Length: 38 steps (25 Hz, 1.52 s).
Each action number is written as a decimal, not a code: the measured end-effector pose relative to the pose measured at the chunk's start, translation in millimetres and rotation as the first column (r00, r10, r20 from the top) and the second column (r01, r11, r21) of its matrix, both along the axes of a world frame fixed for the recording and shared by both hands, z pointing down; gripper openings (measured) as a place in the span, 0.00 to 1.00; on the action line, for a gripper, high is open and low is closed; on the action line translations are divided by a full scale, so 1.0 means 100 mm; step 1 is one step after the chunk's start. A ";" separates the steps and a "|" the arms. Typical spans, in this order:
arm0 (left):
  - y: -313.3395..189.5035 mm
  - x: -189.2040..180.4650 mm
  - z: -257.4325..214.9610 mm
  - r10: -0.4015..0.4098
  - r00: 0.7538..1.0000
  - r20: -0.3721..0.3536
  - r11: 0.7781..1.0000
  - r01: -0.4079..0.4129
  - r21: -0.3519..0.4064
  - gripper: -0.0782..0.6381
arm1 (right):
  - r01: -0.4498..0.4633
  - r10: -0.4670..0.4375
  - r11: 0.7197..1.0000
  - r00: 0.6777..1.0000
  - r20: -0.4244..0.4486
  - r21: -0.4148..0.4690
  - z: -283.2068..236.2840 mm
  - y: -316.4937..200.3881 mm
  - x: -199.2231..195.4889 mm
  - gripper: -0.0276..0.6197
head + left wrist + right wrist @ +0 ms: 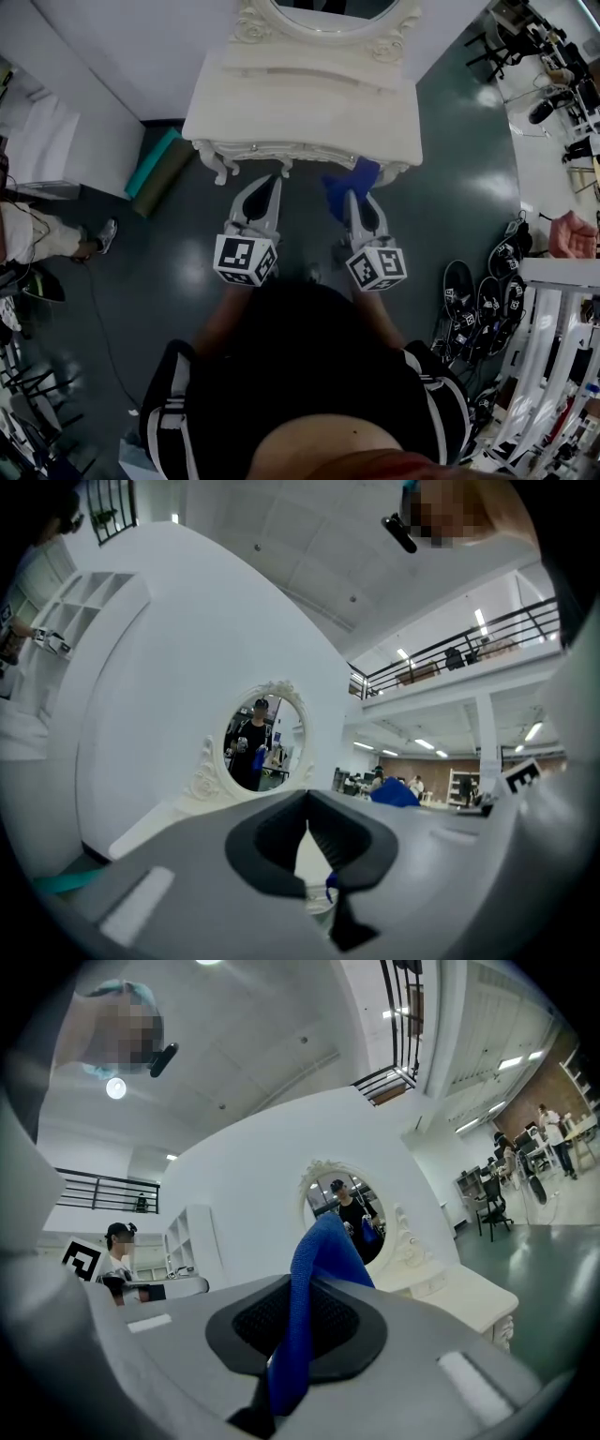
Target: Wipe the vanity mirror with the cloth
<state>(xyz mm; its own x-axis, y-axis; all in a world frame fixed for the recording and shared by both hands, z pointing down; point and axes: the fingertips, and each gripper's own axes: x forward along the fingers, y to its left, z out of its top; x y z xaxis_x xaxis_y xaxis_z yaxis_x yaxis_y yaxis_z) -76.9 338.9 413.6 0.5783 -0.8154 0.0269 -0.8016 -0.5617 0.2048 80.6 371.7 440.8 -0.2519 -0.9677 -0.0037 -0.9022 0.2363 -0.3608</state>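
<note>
My right gripper [351, 195] pinches the blue cloth [343, 180], and a fold of it stands up past the jaws. My left gripper [266, 186], just beside it, is pressed together on nothing. Both hover at the front edge of the vanity table [300, 117], the right one a little right of its middle. The mirror [323, 7] stands upright at the table's back edge, straight ahead of the cloth and higher, an oval with its long axis vertical. The cloth is well apart from the glass, so I judge my right arm must reach forward and up across the tabletop.
</note>
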 end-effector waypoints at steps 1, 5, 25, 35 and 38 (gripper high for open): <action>-0.01 -0.03 0.02 0.004 1.000 0.009 1.000 -0.004 -0.002 0.12 | -0.004 0.004 1.000 1.000 0.000 -0.002 0.01 0.00 -0.02 0.09; -0.05 -0.15 0.04 0.013 1.000 0.015 1.000 -0.013 0.001 0.12 | -0.029 0.029 1.000 1.000 0.003 -0.002 0.01 -0.04 -0.12 0.09; -0.58 -0.34 0.32 0.060 0.998 0.008 0.997 -0.059 -0.054 0.12 | -0.071 0.071 0.997 0.997 0.009 -0.034 0.22 -0.68 -0.38 0.09; -1.41 0.19 0.28 0.060 0.998 0.030 0.997 -0.059 -0.045 0.12 | -0.038 0.039 0.999 0.999 0.034 -0.028 0.22 -1.51 0.02 0.09; -1.66 0.39 0.27 0.049 0.998 0.037 0.998 -0.047 -0.048 0.12 | -0.025 0.026 0.999 0.999 0.045 -0.030 0.21 -1.76 0.22 0.09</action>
<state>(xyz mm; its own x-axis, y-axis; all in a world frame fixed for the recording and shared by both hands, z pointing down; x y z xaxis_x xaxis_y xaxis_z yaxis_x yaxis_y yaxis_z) -37.7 172.5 440.2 0.6147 -0.7839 0.0876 -0.7816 -0.5904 0.2013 102.9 196.0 461.6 -0.2275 -0.9737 0.0139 -0.8905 0.2022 -0.4077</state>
